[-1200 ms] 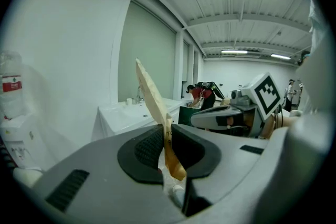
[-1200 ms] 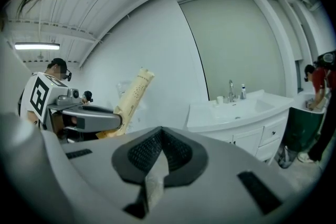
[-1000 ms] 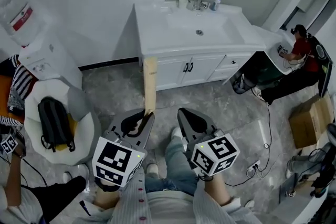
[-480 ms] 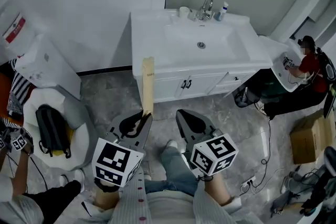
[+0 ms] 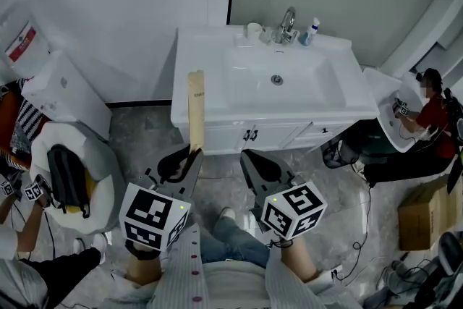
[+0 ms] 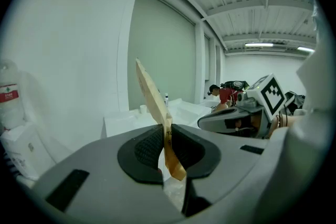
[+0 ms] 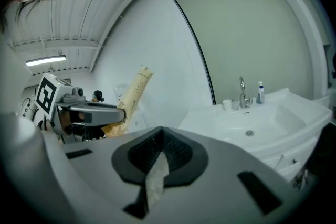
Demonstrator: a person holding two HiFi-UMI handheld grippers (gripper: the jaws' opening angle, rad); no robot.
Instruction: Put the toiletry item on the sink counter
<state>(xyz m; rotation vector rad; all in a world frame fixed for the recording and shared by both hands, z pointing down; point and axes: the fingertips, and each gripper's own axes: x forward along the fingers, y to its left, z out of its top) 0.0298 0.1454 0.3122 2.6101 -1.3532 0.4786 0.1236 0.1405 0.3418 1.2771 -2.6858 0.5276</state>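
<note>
Left gripper [image 5: 192,153] is clamped on the low end of the long tan packet [image 5: 195,108]. The packet stands near upright in the air, short of the sink counter's [image 5: 202,61] front left corner and not on it. Right gripper [image 5: 246,154]: jaws together, nothing in them, short of the counter's front middle.

On the counter:
- basin [image 5: 307,87], drain at its centre
- white cup [image 5: 253,30] at the back, left of the faucet [image 5: 288,24]; can't see inside it
- small bottle with blue on it [image 5: 312,31], right of the faucet

Well left of the counter, a round white chair [image 5: 108,177] holds a black backpack [image 5: 66,174].

Packet print is too small to read, and its bottom end is buried between the pads.
</note>
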